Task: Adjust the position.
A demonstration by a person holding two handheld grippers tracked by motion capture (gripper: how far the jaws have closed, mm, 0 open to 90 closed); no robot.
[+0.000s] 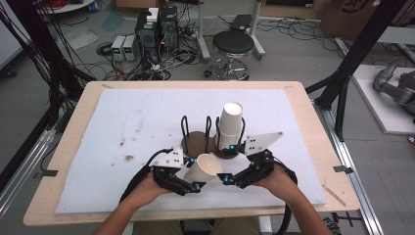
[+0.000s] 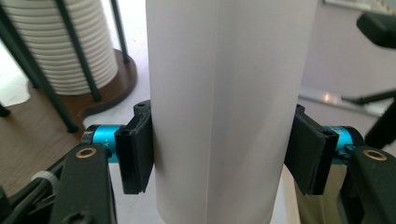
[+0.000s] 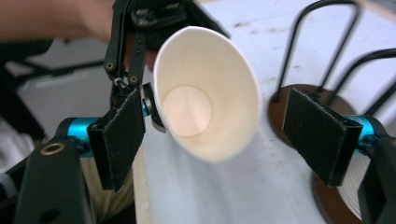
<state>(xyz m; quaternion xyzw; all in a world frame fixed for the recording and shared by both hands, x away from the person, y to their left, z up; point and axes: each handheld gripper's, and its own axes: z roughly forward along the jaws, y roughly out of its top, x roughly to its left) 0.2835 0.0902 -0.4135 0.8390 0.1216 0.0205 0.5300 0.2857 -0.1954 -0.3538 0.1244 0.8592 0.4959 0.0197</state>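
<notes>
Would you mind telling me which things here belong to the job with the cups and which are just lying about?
In the job:
- paper cup, held on its side by the left gripper
- right gripper, open beside it
- stack of cups
- wire cup rack

Lying about:
- stool
- electronic boxes on the floor
- cables

- I am holding one loose paper cup point(image 1: 204, 168) in my left gripper point(image 1: 195, 172).
- One cup stack point(image 1: 229, 126) is sitting in one wooden holder point(image 1: 197, 142).
- I am working two grippers — the right gripper point(image 1: 234, 163) too.
</notes>
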